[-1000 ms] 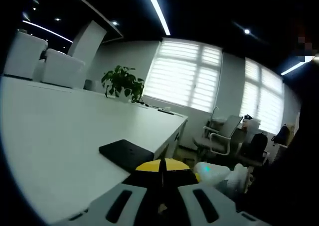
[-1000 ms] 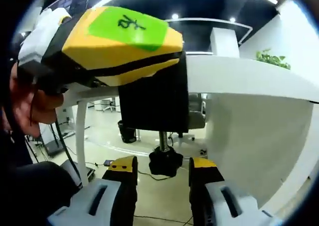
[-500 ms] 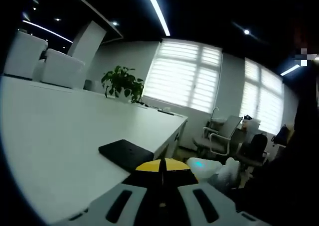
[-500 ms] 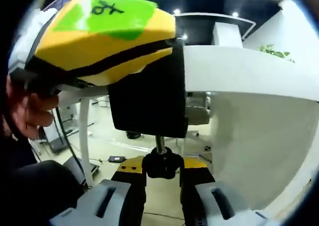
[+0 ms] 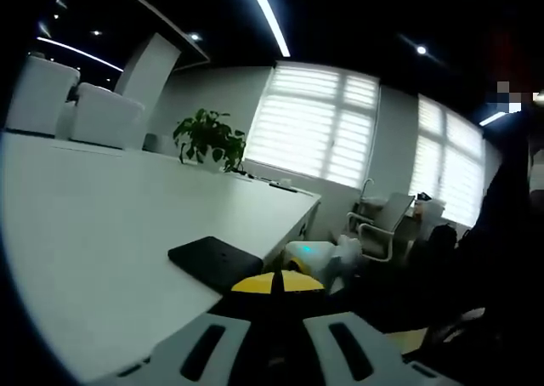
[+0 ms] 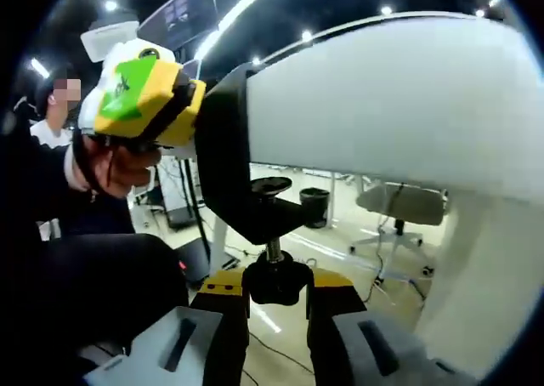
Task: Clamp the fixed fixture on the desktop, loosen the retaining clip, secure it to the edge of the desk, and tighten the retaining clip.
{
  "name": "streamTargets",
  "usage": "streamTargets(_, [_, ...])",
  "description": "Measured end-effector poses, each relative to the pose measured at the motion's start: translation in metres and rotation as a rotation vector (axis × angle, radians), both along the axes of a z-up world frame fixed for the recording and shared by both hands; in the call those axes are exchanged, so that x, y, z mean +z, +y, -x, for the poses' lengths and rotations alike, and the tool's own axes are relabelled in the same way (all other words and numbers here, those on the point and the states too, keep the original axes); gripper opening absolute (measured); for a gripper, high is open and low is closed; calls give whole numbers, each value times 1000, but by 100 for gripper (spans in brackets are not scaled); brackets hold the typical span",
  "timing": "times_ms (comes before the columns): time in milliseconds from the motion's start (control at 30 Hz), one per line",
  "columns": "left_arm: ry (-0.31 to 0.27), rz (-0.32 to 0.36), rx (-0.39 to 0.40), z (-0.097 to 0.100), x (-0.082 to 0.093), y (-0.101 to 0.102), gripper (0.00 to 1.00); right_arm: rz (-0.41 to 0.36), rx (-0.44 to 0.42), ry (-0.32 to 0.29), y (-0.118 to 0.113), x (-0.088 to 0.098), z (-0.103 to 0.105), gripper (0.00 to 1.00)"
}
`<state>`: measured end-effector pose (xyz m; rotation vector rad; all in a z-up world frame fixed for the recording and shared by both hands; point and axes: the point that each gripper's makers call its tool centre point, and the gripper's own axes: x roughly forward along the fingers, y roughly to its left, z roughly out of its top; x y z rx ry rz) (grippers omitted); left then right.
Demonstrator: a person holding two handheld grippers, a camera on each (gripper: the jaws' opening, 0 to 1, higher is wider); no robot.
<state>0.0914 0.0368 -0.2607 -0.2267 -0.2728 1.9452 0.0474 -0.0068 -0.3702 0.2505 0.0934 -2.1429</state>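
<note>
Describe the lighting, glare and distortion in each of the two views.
Left gripper view: bright slatted window blinds wash out while the ceiling stays dark, crossed by a ceiling light strip; the white desk top curves with fisheye. Right gripper view: the white desk edge bulges close and soft; the black C-shaped clamp is a dark silhouette.

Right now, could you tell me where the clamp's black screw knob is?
In the right gripper view, the black screw knob sits low at centre between the right claw's yellow tips, just beneath the desk edge that the black clamp hooks around.

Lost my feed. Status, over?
Left gripper shut on clamp at desk edge. Right gripper shut on screw knob. Nothing blocking.
</note>
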Motion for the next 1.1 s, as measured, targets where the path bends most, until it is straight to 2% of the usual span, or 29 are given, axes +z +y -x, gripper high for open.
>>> streamTargets(133, [-7, -4, -2, -1, 0, 0, 1, 11, 50, 43, -1, 0, 1, 23])
streamTargets(300, [-13, -6, -3, 0, 1, 0, 1, 36, 47, 39, -3, 0, 0, 24])
streamTargets(367, [-12, -9, -3, -1, 1, 0, 1, 31, 24, 79, -4, 1, 1, 25])
streamTargets(433, [-11, -10, -2, -1, 1, -1, 1, -33, -22, 166, -1, -1, 4, 27])
streamTargets(467, [-14, -17, -1, -1, 1, -1, 1, -46, -50, 186, -1, -1, 5, 30])
streamTargets(633, [-14, -21, -1, -2, 1, -1, 1, 25, -264, 76, 13, -3, 8, 34])
streamTargets(667, [-11, -21, -1, -2, 1, -1, 1, 14, -317, 75, 18, -4, 8, 34])
streamTargets(733, [-11, -25, 0, -2, 2, -1, 1, 39, -410, 63, 24, -1, 4, 35])
streamTargets(833, [-17, -39, 0, -1, 2, -1, 1, 1, -510, 84, 27, -1, -10, 36])
streamTargets(900, [-17, -43, 0, -1, 2, -1, 1, -34, -534, 123, 25, 3, -18, 37])
streamTargets(967, [-13, -45, 0, -1, 2, -1, 1, -34, -570, 123, 20, 6, -23, 38])
streamTargets(1100, [-13, -52, -1, 0, 3, 0, 1, -19, -669, 123, 18, 11, -17, 44])
